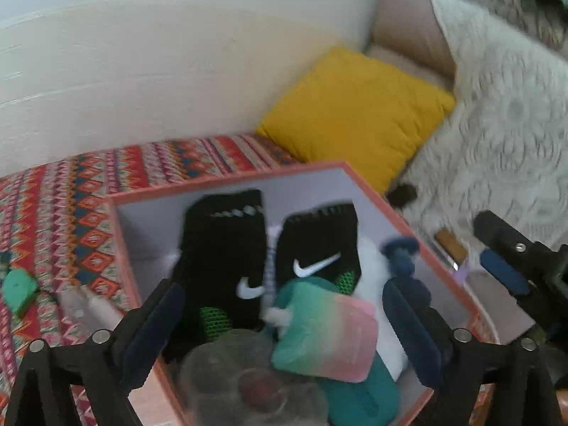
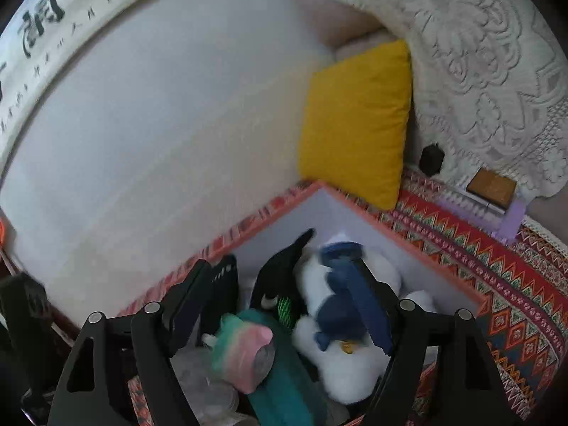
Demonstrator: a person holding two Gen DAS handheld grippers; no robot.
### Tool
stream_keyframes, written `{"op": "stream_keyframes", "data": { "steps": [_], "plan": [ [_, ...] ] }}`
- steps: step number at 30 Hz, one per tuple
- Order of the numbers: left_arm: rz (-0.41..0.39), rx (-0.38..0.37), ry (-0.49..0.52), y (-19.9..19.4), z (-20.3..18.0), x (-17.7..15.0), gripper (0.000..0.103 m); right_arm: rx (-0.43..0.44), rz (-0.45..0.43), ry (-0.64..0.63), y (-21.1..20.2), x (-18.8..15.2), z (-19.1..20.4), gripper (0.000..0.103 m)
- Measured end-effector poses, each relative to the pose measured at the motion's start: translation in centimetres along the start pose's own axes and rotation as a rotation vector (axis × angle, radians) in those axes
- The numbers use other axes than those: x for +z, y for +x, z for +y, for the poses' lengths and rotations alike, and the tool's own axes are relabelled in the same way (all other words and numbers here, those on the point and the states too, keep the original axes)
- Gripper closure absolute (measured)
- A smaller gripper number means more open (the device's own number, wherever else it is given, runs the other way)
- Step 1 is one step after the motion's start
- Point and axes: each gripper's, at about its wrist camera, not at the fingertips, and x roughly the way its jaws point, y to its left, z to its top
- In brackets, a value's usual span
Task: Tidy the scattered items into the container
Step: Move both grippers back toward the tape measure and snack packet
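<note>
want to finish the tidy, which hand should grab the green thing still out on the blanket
Left. The green item lies on the blanket left of the box, on the left gripper's side, jaws open. The right gripper hovers over the box and doesn't see it.

I am in a home, in a living room or bedroom corner. A woven spread (image 2: pixel 497 277) in red, orange and green zigzags covers the soft seat or bed beneath me. At two o'clock from my right view a mustard-yellow cushion (image 2: pixel 355 120) leans near the plain pale wall (image 2: pixel 159 142), and a cream lace throw (image 2: pixel 479 64) drapes over upholstery at one o'clock. A calligraphy scroll (image 2: pixel 53 17) hangs at ten o'clock. Socks (image 1: pixel 227 248) and a plush toy (image 2: pixel 351 319) sit in the orange-rimmed box (image 2: pixel 408 245).
</note>
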Motion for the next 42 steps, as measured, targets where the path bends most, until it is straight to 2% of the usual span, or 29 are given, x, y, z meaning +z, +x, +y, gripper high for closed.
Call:
{"op": "stream_keyframes", "data": {
  "steps": [4, 6, 9, 12, 16, 18, 20, 23, 25, 29, 36, 39, 42],
  "plan": [
    [-0.067, 0.045, -0.006, -5.5, 1.9, -1.2, 0.007, 0.034, -0.041, 0.028, -1.8, 0.2, -0.1, 0.017],
    [-0.096, 0.091, 0.008, -8.4, 3.1, -2.7, 0.006, 0.055, -0.054, 0.022, -2.6, 0.1, 0.7, 0.017],
    [-0.126, 0.166, 0.014, -12.2, 5.2, -4.8, 0.005, 0.115, -0.079, -0.014, -4.3, -0.3, 3.6, 0.015],
    [-0.156, 0.224, -0.046, -16.4, 8.7, -7.7, 0.004, 0.211, -0.091, -0.085, -6.4, -1.8, 7.8, 0.012],
    [-0.197, 0.314, -0.137, -20.2, 13.7, -11.1, 0.002, 0.353, -0.06, -0.211, -8.3, -5.8, 14.5, 0.006],
    [-0.206, 0.329, -0.183, -21.0, 15.9, -12.4, 0.002, 0.424, -0.043, -0.272, -9.2, -7.8, 17.9, 0.004],
    [-0.21, 0.337, -0.229, -21.3, 18.3, -13.4, 0.002, 0.488, 0.009, -0.304, -9.1, -10.2, 20.4, 0.001],
    [-0.22, 0.346, -0.268, -21.4, 21.6, -14.6, 0.002, 0.553, 0.136, -0.328, -7.1, -14.2, 23.4, 0.001],
    [-0.231, 0.338, -0.28, -21.2, 23.5, -14.8, 0.002, 0.532, 0.204, -0.352, -5.0, -17.0, 25.3, 0.001],
    [-0.249, 0.304, -0.313, -19.8, 27.7, -13.5, 0.002, 0.433, 0.217, -0.395, -0.9, -19.7, 28.8, 0.001],
    [-0.291, 0.221, -0.359, -14.4, 34.0, -7.6, 0.002, 0.285, 0.079, -0.303, 7.6, -20.0, 32.5, 0.001],
    [-0.324, 0.131, -0.379, -11.1, 35.7, -5.4, 0.002, 0.226, 0.017, -0.26, 11.6, -19.8, 33.4, 0.001],
    [-0.312, 0.048, -0.362, -7.7, 36.5, -5.4, 0.002, 0.174, -0.037, -0.24, 15.0, -19.8, 33.9, 0.001]
  ]
}}
